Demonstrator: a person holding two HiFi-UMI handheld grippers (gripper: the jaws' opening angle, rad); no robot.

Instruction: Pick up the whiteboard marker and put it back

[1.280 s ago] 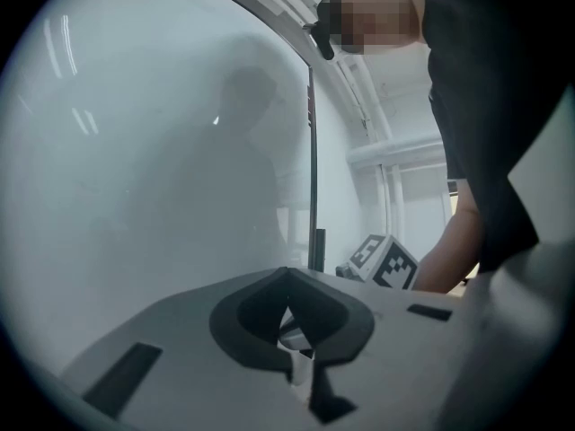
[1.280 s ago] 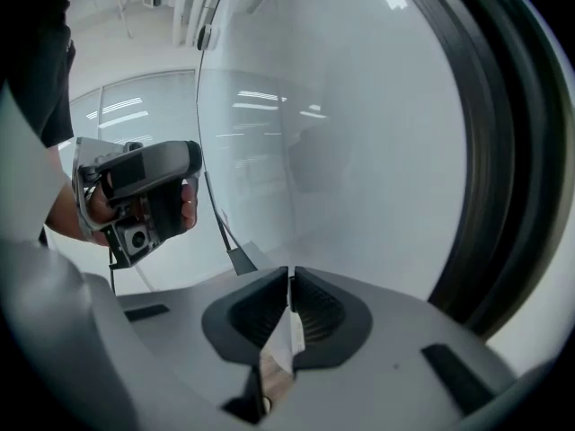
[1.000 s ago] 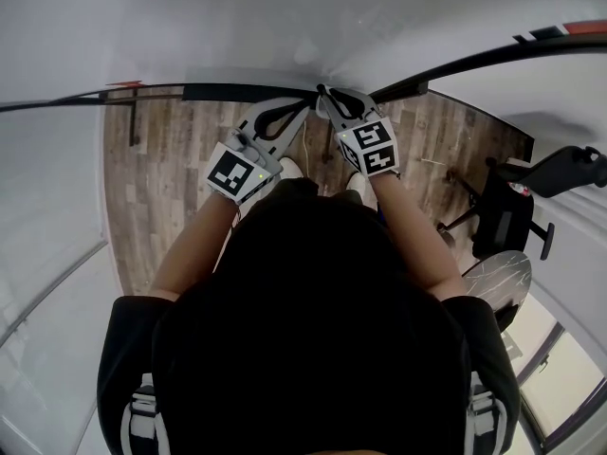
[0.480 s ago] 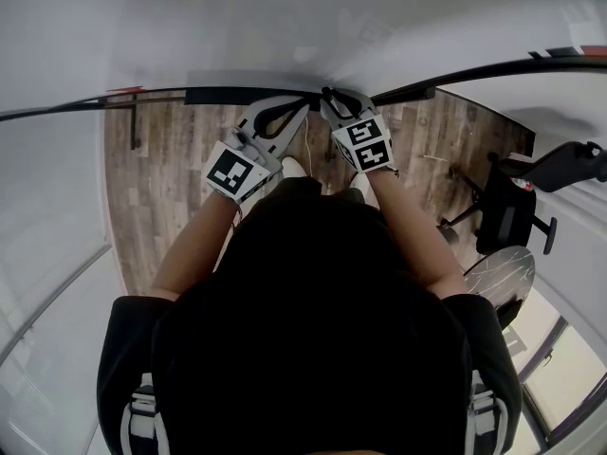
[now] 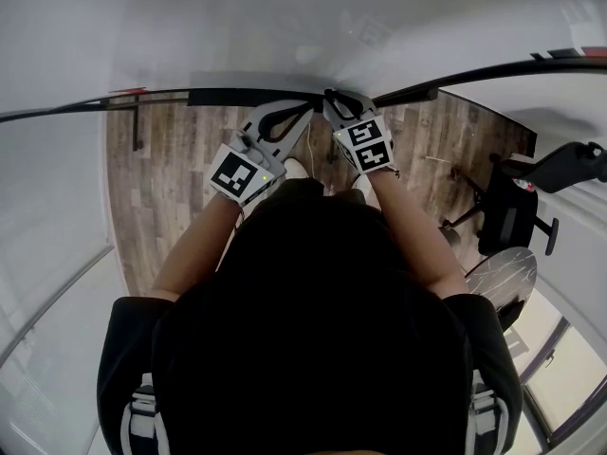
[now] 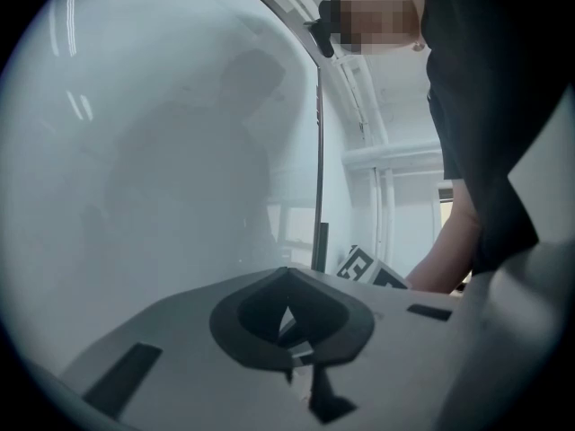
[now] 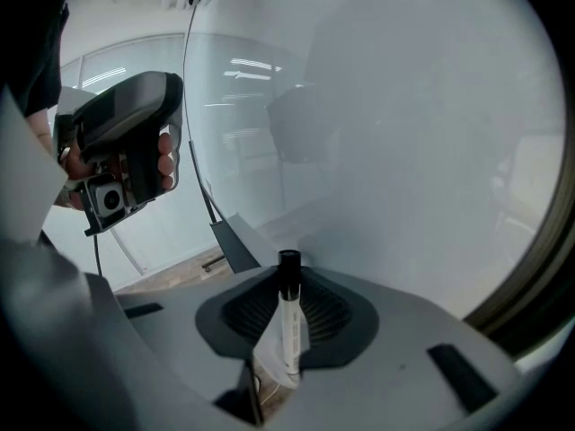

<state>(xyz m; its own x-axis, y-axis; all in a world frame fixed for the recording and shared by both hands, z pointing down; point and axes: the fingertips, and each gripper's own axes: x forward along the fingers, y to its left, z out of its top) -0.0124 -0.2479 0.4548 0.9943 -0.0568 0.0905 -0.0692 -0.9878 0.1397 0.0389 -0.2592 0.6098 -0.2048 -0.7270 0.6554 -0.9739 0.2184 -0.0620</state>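
Note:
A whiteboard marker (image 7: 288, 317) with a white barrel and black cap stands upright between the pads of my right gripper (image 7: 287, 330), which is shut on it, cap pointing at the whiteboard (image 7: 404, 151). In the head view the right gripper (image 5: 338, 103) is up at the board's dark lower rail (image 5: 228, 94); the marker is too small to make out there. My left gripper (image 5: 283, 118) is just to its left, tips near the same rail. In the left gripper view the left gripper (image 6: 289, 323) is shut with nothing between its pads, facing the board (image 6: 162, 151).
A wood-plank floor (image 5: 161, 188) lies below the board. A black office chair (image 5: 512, 211) and a round table (image 5: 503, 275) stand to the right. The left gripper's handle (image 7: 121, 151), held by a hand, shows in the right gripper view.
Both grippers have shifted only slightly, staying at the board's lower rail. The right gripper keeps its hold on the marker.

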